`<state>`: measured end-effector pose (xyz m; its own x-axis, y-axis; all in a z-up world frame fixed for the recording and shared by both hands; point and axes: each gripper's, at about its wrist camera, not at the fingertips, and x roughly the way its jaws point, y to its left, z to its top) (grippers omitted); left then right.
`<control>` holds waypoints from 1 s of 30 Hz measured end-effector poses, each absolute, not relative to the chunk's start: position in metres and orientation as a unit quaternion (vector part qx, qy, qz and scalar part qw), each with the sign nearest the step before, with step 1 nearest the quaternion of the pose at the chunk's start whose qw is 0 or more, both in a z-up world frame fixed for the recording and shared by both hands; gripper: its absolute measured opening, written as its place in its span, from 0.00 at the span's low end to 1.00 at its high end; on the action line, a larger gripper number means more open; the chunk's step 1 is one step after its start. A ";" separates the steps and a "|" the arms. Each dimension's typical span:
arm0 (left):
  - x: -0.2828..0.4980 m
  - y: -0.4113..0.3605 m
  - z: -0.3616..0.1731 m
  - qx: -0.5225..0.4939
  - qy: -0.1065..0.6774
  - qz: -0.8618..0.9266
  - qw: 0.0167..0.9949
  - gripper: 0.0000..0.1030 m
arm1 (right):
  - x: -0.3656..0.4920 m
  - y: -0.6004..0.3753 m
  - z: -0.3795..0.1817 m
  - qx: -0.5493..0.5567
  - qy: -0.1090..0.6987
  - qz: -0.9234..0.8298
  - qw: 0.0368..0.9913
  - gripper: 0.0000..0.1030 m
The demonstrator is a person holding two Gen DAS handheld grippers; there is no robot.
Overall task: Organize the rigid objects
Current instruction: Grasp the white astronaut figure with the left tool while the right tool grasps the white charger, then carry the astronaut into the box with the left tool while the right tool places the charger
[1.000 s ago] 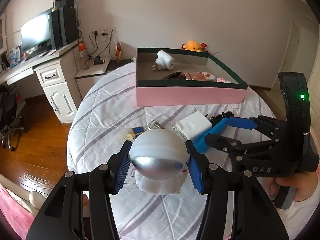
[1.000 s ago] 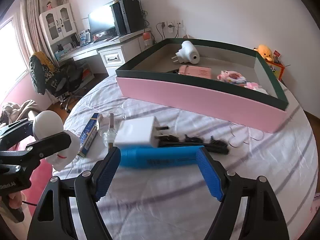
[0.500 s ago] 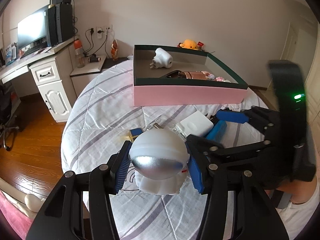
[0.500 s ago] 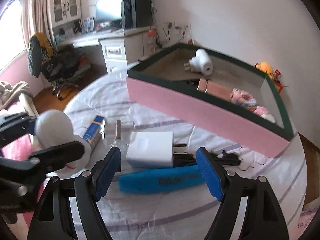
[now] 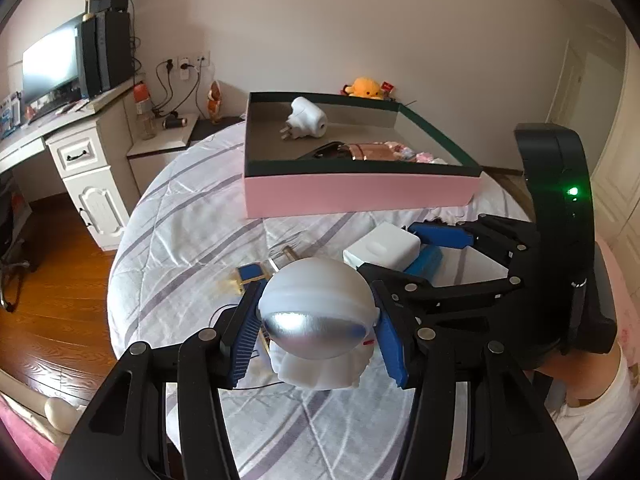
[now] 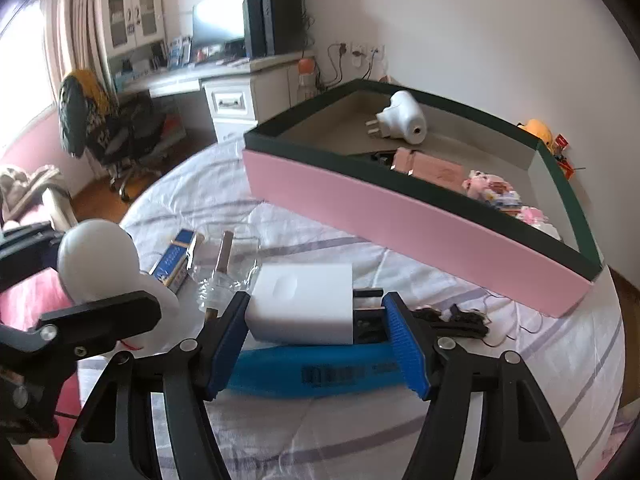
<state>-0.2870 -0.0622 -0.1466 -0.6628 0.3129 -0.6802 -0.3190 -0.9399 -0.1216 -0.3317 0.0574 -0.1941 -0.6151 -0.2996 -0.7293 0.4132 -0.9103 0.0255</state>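
My left gripper point(image 5: 316, 316) is shut on a white astronaut-like figure point(image 5: 320, 292) with a silver visor, held above the striped bedspread. The same figure point(image 6: 96, 260) shows at the left of the right wrist view. My right gripper point(image 6: 318, 320) straddles a white charger block point(image 6: 304, 304) whose prongs point right. Its jaws are closing, with the pads right beside the block's ends but not pressing. Under the charger lies a long blue case point(image 6: 320, 368). In the left wrist view the right gripper point(image 5: 416, 254) sits over the charger point(image 5: 382, 246). A pink box with a green rim point(image 5: 360, 194) stands behind.
The box point(image 6: 400, 208) holds a white plug adapter point(image 6: 404, 118), a pink flat item and small pink trinkets. On the bedspread lie a small blue carton point(image 6: 176, 258), a clear wrapper with a brown stick point(image 6: 224, 260) and a black clip point(image 6: 452, 320). A desk with a monitor point(image 5: 52, 68) stands left.
My right gripper has come forward onto the white charger and its jaws have narrowed around it. The left gripper has kept its hold on the figure and barely moved.
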 end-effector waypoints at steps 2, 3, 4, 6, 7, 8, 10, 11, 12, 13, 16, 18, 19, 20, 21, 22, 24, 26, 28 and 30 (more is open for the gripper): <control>-0.287 -0.060 -0.143 -0.369 0.004 0.912 0.179 0.52 | -0.329 0.064 -0.190 0.384 0.065 -0.899 0.198 0.66; -0.287 -0.058 -0.141 -0.368 0.006 0.912 0.181 0.52 | -0.329 0.066 -0.187 0.384 0.064 -0.900 0.198 0.66; -0.287 -0.056 -0.139 -0.366 0.007 0.913 0.182 0.52 | -0.328 0.068 -0.185 0.382 0.062 -0.900 0.198 0.66; -0.288 -0.051 -0.134 -0.364 0.009 0.912 0.188 0.52 | -0.327 0.075 -0.181 0.378 0.060 -0.903 0.196 0.66; -0.289 -0.048 -0.132 -0.362 0.011 0.913 0.190 0.52 | -0.325 0.079 -0.179 0.376 0.059 -0.904 0.194 0.66; -0.290 -0.046 -0.130 -0.361 0.013 0.912 0.191 0.52 | -0.324 0.081 -0.177 0.373 0.058 -0.906 0.193 0.66; -0.292 -0.039 -0.125 -0.358 0.021 0.913 0.195 0.52 | -0.323 0.088 -0.172 0.370 0.054 -0.907 0.192 0.66; -0.293 -0.035 -0.122 -0.357 0.027 0.912 0.197 0.52 | -0.322 0.091 -0.170 0.368 0.054 -0.909 0.190 0.66; -0.294 -0.032 -0.119 -0.356 0.030 0.913 0.199 0.52 | -0.320 0.094 -0.168 0.365 0.054 -0.910 0.188 0.66; -0.296 -0.028 -0.117 -0.355 0.033 0.913 0.200 0.52 | -0.319 0.099 -0.165 0.362 0.053 -0.912 0.185 0.66; -0.303 -0.016 -0.107 -0.349 0.041 0.912 0.212 0.52 | -0.319 0.109 -0.157 0.355 0.048 -0.916 0.182 0.66; -0.309 -0.011 -0.100 -0.347 0.041 0.911 0.218 0.52 | -0.319 0.116 -0.152 0.351 0.048 -0.918 0.177 0.66; -0.313 -0.007 -0.095 -0.345 0.047 0.912 0.218 0.52 | -0.320 0.120 -0.148 0.347 0.049 -0.920 0.174 0.66; -0.317 -0.003 -0.091 -0.342 0.054 0.912 0.219 0.52 | -0.321 0.123 -0.145 0.344 0.049 -0.922 0.173 0.66; -0.322 0.000 -0.086 -0.340 0.056 0.912 0.221 0.52 | -0.322 0.126 -0.142 0.342 0.049 -0.922 0.172 0.66; -0.325 0.003 -0.084 -0.340 0.056 0.911 0.225 0.52 | -0.323 0.130 -0.139 0.340 0.049 -0.923 0.172 0.66; -0.339 0.010 -0.076 -0.341 0.059 0.908 0.236 0.52 | -0.328 0.138 -0.131 0.334 0.048 -0.926 0.170 0.66; -0.350 0.017 -0.072 -0.343 0.065 0.905 0.242 0.52 | -0.335 0.142 -0.124 0.330 0.058 -0.928 0.166 0.66; -0.366 0.024 -0.068 -0.349 0.066 0.901 0.250 0.52 | -0.345 0.147 -0.116 0.325 0.061 -0.929 0.166 0.66; -0.385 0.031 -0.066 -0.355 0.077 0.899 0.244 0.52 | -0.357 0.154 -0.111 0.324 0.059 -0.929 0.168 0.66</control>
